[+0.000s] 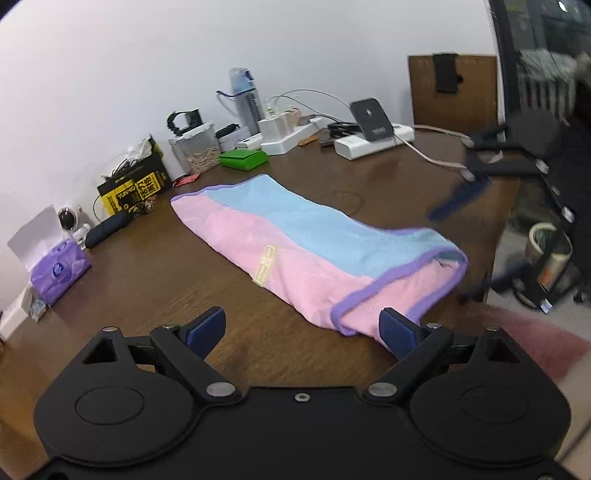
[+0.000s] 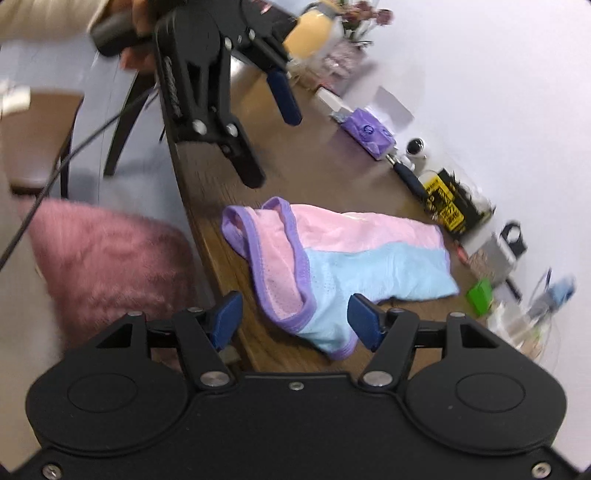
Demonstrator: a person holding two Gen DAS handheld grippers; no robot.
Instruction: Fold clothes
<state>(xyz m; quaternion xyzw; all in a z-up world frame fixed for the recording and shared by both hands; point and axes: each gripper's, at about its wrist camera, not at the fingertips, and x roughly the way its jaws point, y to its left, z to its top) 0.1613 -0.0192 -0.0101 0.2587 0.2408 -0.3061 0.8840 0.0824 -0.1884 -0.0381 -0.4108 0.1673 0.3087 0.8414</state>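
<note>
A dark wooden table (image 1: 155,273) runs along a white wall (image 1: 110,74), its far edge crowded with clutter. In the left wrist view, the left gripper (image 1: 303,330) hovers low over the table's near edge, its blue-padded jaws spread wide and empty; the right pad sits just at the near corner of the folded garment (image 1: 303,240). That pink and light-blue garment with purple trim lies flat in a long band from about 5 o'clock up toward 11 o'clock, a pale label on its pink half. In the right wrist view, the right gripper (image 2: 293,319) is likewise released, fingers parted with nothing between them, poised at the table's edge above the garment's purple-edged opening, which lies rumpled at the near end. Farther off at 12 o'clock in that view, the left gripper appears tilted downward, a hand (image 2: 136,22) on its dark handle and a cable trailing from it. A fuzzy pink cushion (image 2: 107,254) lies off the table at 9 o'clock. Beyond the garment sit a purple tissue pack (image 1: 61,271), a yellow-and-black box (image 1: 135,188), a green box (image 1: 243,158), a clear lidded container (image 1: 195,146), a water bottle (image 1: 245,98), and white power strips (image 1: 373,142) with cables.
</note>
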